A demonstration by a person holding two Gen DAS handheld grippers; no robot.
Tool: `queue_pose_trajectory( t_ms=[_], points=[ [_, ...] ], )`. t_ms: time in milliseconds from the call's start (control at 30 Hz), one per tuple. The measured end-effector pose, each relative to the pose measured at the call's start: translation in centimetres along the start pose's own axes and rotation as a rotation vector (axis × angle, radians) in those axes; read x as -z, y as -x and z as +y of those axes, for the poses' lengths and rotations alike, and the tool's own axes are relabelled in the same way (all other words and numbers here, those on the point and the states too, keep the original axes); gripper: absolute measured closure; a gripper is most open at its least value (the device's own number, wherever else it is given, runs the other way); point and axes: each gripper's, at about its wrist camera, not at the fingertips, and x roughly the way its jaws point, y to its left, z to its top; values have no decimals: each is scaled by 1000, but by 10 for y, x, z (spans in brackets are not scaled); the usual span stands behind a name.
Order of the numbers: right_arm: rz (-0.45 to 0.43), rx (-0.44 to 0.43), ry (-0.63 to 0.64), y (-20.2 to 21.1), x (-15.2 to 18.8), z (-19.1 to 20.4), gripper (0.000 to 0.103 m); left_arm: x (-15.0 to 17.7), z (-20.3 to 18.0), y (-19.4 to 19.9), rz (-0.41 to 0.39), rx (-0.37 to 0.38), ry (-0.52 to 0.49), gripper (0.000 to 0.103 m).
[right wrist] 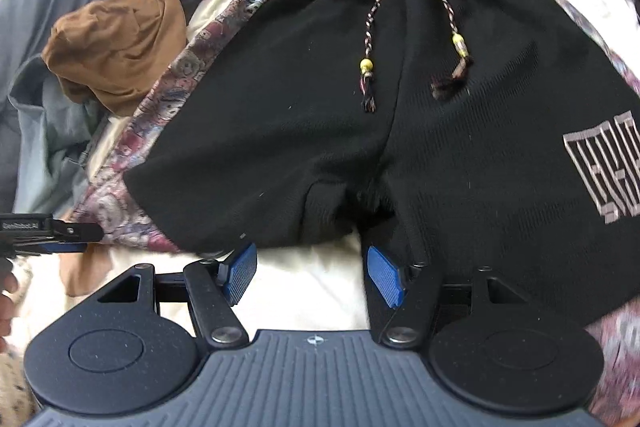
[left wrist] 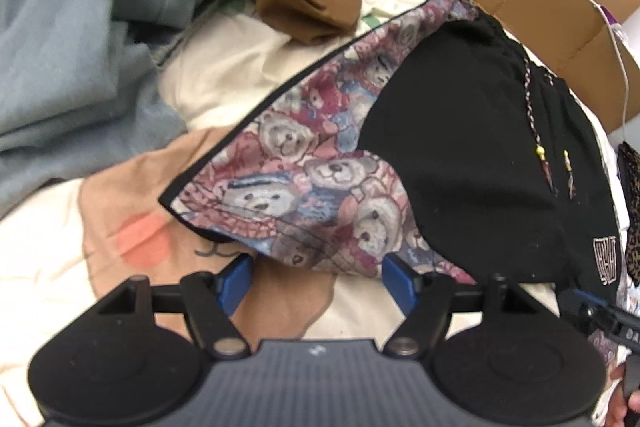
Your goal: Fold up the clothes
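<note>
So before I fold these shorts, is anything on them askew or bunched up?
Mostly flat. The black shorts have one oddity: their crotch is puckered just ahead of the open right tool. The two drawstring ends lie splayed, not tucked.

"Genrobot.AI" on left claw (right wrist: 68, 233)

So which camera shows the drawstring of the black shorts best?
The right wrist view: both cords of the drawstring lie in full on the front of the shorts, from waistband to beads. The left wrist view shows them small and foreshortened near the edge.
</note>
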Motion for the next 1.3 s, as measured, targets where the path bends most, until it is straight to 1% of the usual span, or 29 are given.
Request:
queue_pose_trajectory(
  t_ms=[67, 167, 267, 300, 367, 433, 467, 500, 533, 567, 600, 633, 700, 733, 867, 967, 1100, 1200, 1300],
  points=[
    [-7, 12, 29, -7, -3, -1, 35, -1, 1, -6, 4, 8, -5, 30],
    [4, -15, 54, -17, -5, 1, 35, -2, 4, -16, 32, 40, -2, 30],
    [13, -42, 70, -24, -5, 7, 35, -4, 7, -26, 44, 56, 4, 30],
    [15, -52, 72, -26, -5, 9, 35, -5, 8, -28, 41, 63, -1, 29],
    [12, -44, 85, -32, -5, 13, 35, -9, 9, -30, 36, 76, -4, 28],
    [9, -40, 79, -37, -6, 14, 35, -12, 11, -32, 32, 86, 0, 29],
    [13, -52, 70, -40, -7, 14, 38, -15, 12, -32, 31, 92, 7, 31],
    [20, -65, 70, -42, -8, 15, 42, -17, 13, -32, 33, 100, 18, 41],
    [26, -77, 71, -44, -9, 15, 55, -19, 15, -32, 38, 110, 30, 58],
    [31, -84, 64, -43, -10, 15, 76, -22, 17, -32, 54, 126, 43, 67],
    [36, -90, 58, -42, -11, 14, 85, -25, 19, -32, 66, 136, 50, 80],
    [42, -97, 51, -41, -13, 13, 93, -28, 20, -31, 76, 147, 53, 87],
    [44, -119, 18, -31, -16, 13, 94, -32, 21, -24, 79, 171, 39, 95],
    [45, -130, 1, -26, -17, 13, 95, -35, 21, -20, 77, 184, 33, 96],
    [49, -173, -66, -6, -24, 13, 95, -46, 17, 0, 44, 206, 7, 96],
    [46, -203, -118, 9, -30, 12, 96, -58, 14, 15, 18, 222, 7, 97],
    [35, -234, -140, 31, -41, 11, 96, -74, 6, 34, -15, 239, -14, 97],
    [12, -247, -162, 44, -47, 6, 95, -87, 0, 43, -35, 250, -22, 97],
    [-18, -252, -189, 51, -55, -2, 95, -101, -7, 44, -50, 259, -28, 97]
  ],
)
